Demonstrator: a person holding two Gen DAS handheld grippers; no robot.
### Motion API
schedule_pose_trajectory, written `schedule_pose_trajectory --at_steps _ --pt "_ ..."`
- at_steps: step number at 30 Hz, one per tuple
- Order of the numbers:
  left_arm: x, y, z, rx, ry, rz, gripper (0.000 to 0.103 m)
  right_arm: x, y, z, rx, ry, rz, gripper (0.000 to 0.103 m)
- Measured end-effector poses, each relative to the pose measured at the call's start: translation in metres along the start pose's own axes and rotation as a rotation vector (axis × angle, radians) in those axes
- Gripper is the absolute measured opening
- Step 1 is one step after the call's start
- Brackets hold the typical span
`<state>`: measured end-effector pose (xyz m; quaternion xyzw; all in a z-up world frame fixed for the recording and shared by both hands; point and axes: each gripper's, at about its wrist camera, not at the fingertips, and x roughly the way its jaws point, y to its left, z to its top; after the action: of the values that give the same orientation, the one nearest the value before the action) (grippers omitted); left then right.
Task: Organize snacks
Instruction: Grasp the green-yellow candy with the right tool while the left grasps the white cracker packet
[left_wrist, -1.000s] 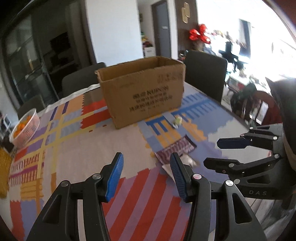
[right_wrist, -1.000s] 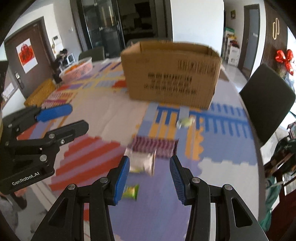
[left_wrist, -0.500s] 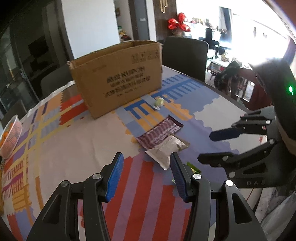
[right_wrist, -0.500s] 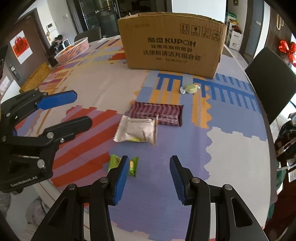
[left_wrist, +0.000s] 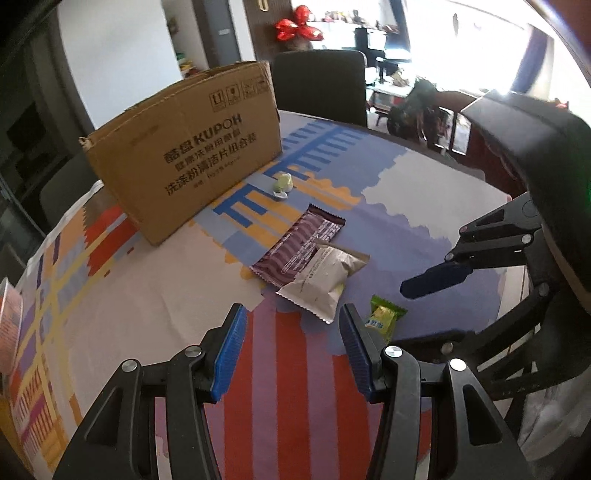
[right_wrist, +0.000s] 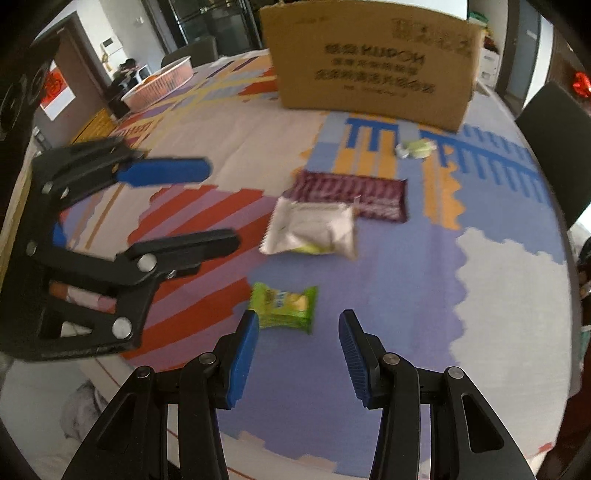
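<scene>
Several snacks lie on the patterned tablecloth (left_wrist: 110, 295): a white packet (left_wrist: 321, 280) (right_wrist: 314, 230) partly on a purple bar wrapper (left_wrist: 299, 243) (right_wrist: 354, 194), a small green packet (left_wrist: 384, 317) (right_wrist: 284, 304), and a pale green candy (left_wrist: 282, 182) (right_wrist: 415, 147). A cardboard box (left_wrist: 184, 155) (right_wrist: 373, 62) stands behind them. My left gripper (left_wrist: 291, 347) is open and empty, just short of the white packet; it also shows in the right wrist view (right_wrist: 218, 206). My right gripper (right_wrist: 295, 350) is open and empty, just short of the green packet; it also shows in the left wrist view (left_wrist: 432, 314).
A basket of orange fruit (right_wrist: 162, 83) sits at the table's far left. Dark chairs (left_wrist: 321, 85) (right_wrist: 554, 147) stand around the table. The table edge runs close below my right gripper.
Both grippers have moved closer to the snacks and lower over the table. The green packet now lies just in front of my right gripper's fingers. Both stay open.
</scene>
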<state>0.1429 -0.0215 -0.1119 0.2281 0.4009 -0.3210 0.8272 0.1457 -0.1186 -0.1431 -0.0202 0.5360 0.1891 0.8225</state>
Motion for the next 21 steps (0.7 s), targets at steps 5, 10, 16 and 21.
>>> schedule_pose_trajectory --at_steps 5,10,16,21 --pt "0.007 0.005 -0.006 0.018 0.010 -0.033 0.051 0.014 0.007 0.002 0.010 0.031 -0.004 0.046" --pt "0.009 0.009 -0.014 0.000 0.009 -0.036 0.051 0.020 0.017 0.006 -0.025 0.026 -0.035 0.046" --pt "0.009 0.012 -0.020 -0.024 0.007 -0.030 0.051 0.022 0.023 0.008 -0.057 0.002 -0.065 0.045" --pt "0.010 0.009 -0.018 -0.034 -0.001 -0.037 0.051 0.020 0.018 0.006 -0.046 -0.015 -0.065 0.033"
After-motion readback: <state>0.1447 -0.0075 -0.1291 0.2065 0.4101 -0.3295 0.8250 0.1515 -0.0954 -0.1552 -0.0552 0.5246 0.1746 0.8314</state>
